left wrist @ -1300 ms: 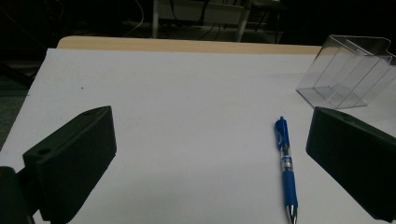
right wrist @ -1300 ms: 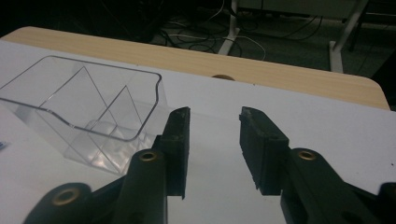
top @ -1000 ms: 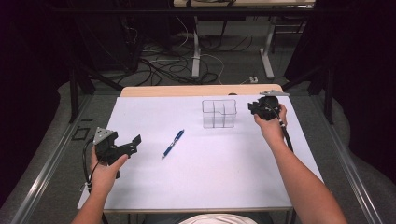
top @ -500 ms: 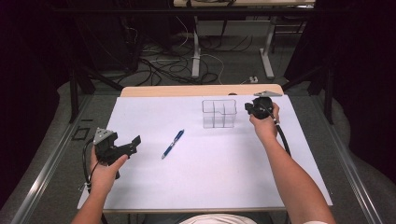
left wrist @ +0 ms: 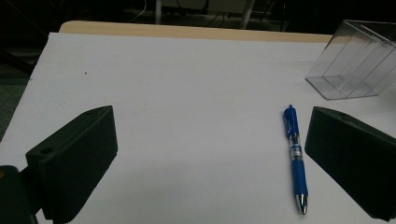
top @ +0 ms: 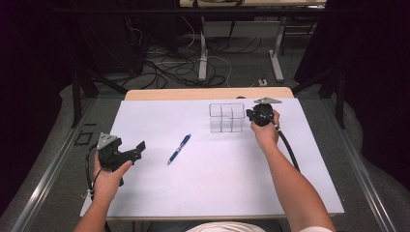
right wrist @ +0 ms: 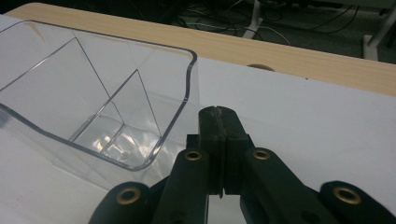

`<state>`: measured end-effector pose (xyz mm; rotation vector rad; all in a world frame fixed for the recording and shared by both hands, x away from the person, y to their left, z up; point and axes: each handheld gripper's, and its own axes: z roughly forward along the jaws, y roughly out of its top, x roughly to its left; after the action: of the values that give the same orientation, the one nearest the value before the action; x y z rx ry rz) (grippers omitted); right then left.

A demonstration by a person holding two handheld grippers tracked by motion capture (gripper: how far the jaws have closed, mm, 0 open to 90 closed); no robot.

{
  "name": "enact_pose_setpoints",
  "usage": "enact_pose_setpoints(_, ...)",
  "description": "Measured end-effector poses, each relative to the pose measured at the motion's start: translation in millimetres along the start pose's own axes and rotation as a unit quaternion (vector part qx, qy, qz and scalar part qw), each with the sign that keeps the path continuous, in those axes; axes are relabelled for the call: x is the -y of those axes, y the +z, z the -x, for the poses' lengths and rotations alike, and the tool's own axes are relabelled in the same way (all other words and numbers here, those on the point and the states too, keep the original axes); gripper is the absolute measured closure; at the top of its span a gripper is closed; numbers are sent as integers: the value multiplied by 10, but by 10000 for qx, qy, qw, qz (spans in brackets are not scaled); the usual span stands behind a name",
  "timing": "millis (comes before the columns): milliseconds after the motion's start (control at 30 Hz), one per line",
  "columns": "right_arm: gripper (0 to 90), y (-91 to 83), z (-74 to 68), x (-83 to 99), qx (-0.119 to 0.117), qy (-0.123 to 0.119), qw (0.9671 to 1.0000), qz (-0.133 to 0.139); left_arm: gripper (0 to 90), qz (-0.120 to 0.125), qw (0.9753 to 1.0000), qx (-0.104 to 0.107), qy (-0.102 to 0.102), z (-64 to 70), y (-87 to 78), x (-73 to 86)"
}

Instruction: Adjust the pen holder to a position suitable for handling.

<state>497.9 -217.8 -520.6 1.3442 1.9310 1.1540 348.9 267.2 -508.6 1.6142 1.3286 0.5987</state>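
Pen (left wrist: 295, 156) lies lengthwise before my left hand-held gripper (left wrist: 205, 163), jaws wide, empty; right hand-held gripper (right wrist: 219, 122) closed, empty, beside organizer (right wrist: 93, 98).

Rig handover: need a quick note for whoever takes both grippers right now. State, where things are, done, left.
Left gripper: open, empty, held near the left edge of the table, jaws aimed toward the pen.
Right gripper: shut, empty, right beside the clear organizer at its right side; whether it touches the wall cannot be told.
Pen: flat on the white sheet, mid-table, left and in front of the organizer.
Organizer: upright at the back of the table, compartments empty.
Done: nothing placed yet.
Left, most likely: grasp the pen with the left gripper and put it in a compartment, with the right gripper steadying the organizer.
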Motion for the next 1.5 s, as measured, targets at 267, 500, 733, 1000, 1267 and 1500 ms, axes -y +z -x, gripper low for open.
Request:
enact_pose_setpoints(267,900,57,-21,37,-48,-72,10000,-10,25,-34,10000,-6,0,-6,1,8)
enact_pose_setpoints(500,900,63,-55,46,19,-98,9999,61,26,-57,10000,-11,-1,-9,4,10)
enact_pose_setpoints(733,900,80,-100,53,-27,-159,9998,121,27,-63,10000,-16,-10,-10,5,11)
enact_pose_setpoints(1000,900,129,-227,35,-105,-269,9995,99,29,-80,10000,-14,-16,-1,5,14)
enact_pose_setpoints(1267,900,213,-379,7,-248,-277,9992,142,31,-84,10000,-7,-28,0,2,14)
enact_pose_setpoints(1500,900,264,-493,-19,-345,-312,9988,121,32,-87,10000,2,-36,-2,3,14)
